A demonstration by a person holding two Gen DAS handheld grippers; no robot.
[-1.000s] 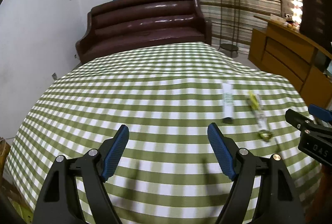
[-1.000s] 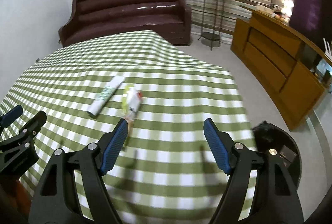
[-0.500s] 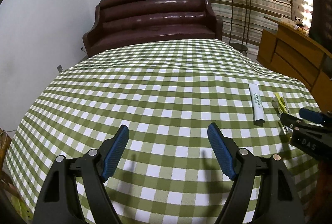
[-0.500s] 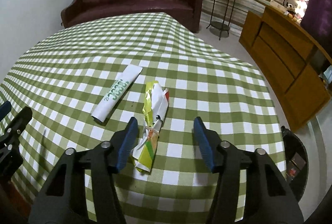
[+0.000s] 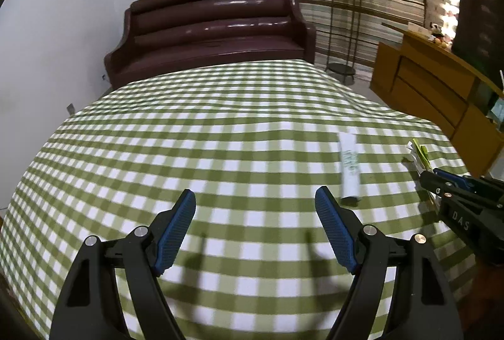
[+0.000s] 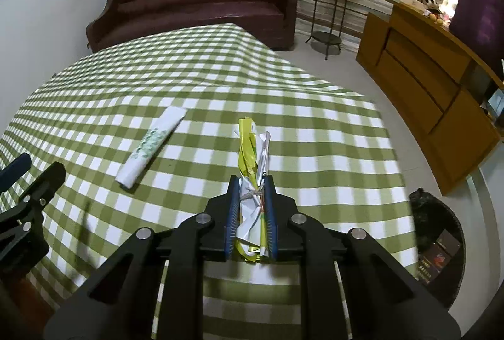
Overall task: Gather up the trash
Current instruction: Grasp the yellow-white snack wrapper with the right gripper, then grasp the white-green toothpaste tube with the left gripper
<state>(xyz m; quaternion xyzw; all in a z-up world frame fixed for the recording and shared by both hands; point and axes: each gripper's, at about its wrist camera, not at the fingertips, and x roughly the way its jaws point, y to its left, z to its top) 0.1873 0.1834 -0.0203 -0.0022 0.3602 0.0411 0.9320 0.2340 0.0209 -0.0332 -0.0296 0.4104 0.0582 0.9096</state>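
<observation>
A crumpled yellow and white wrapper (image 6: 250, 144) is clamped between the blue pads of my right gripper (image 6: 251, 182), which is shut on it just above the green checked tablecloth (image 6: 315, 157). To its left a flat white paper sleeve (image 6: 151, 147) with green print lies on the cloth. The left wrist view shows that sleeve (image 5: 349, 166) ahead and to the right, with the wrapper (image 5: 420, 151) and right gripper (image 5: 441, 179) at the right edge. My left gripper (image 5: 255, 198) hangs open over bare cloth with nothing between its fingers.
A black-lined bin (image 6: 422, 198) with a dark box inside stands on the floor off the table's right edge. A wooden cabinet (image 6: 425, 81) runs along the right wall. Beyond the table's far end are a brown sofa (image 5: 214, 34) and a plant stand (image 5: 346, 25).
My right gripper moved forward over the wrapper and closed on it. The left gripper shifted sideways over the cloth and stayed open.
</observation>
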